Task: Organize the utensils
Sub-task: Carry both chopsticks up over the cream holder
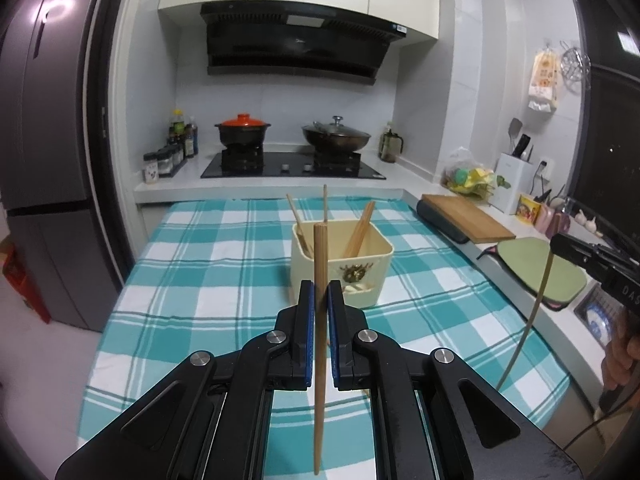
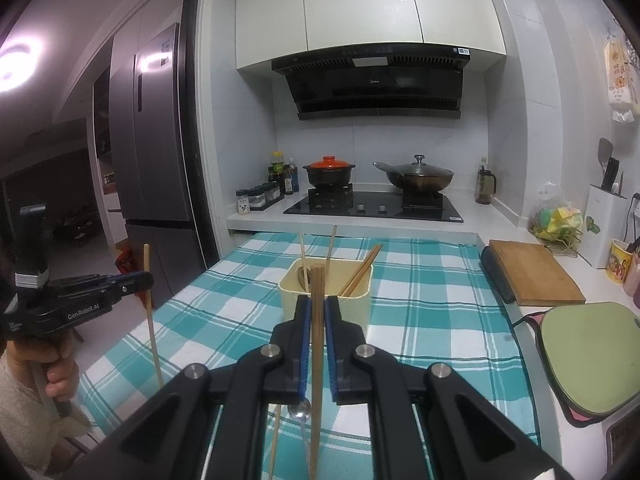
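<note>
My left gripper (image 1: pixel 320 292) is shut on a wooden chopstick (image 1: pixel 320 360) held upright above the checked table. My right gripper (image 2: pixel 317 308) is shut on another wooden chopstick (image 2: pixel 317 360), also upright. A cream utensil box (image 1: pixel 352 268) stands ahead on the cloth and holds several chopsticks (image 1: pixel 360 228); it also shows in the right wrist view (image 2: pixel 356 304). Both grippers are short of the box. A metal spoon (image 2: pixel 301 412) and a loose chopstick (image 2: pixel 275 440) lie on the cloth under my right gripper. The right gripper shows in the left view (image 1: pixel 554 246), the left gripper in the right view (image 2: pixel 148 278).
The teal checked tablecloth (image 1: pixel 208 280) covers the table. A cutting board (image 1: pixel 468 216) and a green mat (image 1: pixel 544 272) lie on the right counter. A stove (image 1: pixel 292 164) with two pots stands at the back. A fridge (image 1: pixel 44 160) is to the left.
</note>
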{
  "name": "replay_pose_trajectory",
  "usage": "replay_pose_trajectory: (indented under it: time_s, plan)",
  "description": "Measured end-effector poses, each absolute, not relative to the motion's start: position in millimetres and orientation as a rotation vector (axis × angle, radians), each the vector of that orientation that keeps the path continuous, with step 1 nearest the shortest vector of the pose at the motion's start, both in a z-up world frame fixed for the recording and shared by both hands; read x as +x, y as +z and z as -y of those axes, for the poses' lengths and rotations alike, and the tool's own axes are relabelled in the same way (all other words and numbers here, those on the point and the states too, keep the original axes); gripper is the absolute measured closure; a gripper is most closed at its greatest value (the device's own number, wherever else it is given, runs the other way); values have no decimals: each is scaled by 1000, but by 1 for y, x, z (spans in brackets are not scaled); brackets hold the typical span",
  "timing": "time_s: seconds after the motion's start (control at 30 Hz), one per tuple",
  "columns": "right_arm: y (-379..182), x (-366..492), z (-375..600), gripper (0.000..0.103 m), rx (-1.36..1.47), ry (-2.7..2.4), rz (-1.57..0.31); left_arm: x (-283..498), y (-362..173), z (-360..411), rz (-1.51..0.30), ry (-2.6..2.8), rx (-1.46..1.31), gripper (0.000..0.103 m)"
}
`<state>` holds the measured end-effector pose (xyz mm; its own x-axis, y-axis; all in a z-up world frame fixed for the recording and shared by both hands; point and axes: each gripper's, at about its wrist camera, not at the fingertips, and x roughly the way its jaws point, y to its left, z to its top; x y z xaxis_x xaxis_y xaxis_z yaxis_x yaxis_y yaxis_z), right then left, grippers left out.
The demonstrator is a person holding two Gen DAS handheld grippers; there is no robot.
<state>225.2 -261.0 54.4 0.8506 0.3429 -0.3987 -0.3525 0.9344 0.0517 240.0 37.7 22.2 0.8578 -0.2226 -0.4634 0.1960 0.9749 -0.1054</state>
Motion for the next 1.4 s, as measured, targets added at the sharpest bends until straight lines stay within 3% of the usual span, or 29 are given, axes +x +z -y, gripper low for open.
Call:
replay_pose_trajectory:
  time_s: [0.37, 0.67, 1.0, 1.2, 1.4]
  plan:
    - [51, 226, 264, 96, -32, 365, -442, 241, 24, -38, -501, -221, -37, 98]
    - [40, 290, 259, 96, -86, 393, -607, 311, 49, -38, -580, -305, -78, 98]
    - [131, 384, 236, 96, -65, 414, -318, 415, 136, -12, -302, -250, -112, 98]
    - [119, 456, 223, 96, 0, 429, -264, 486, 102, 4, -337, -227, -161, 98]
    - [59, 518, 218, 96, 34, 445, -380, 534, 37, 21, -472, -216, -144, 98]
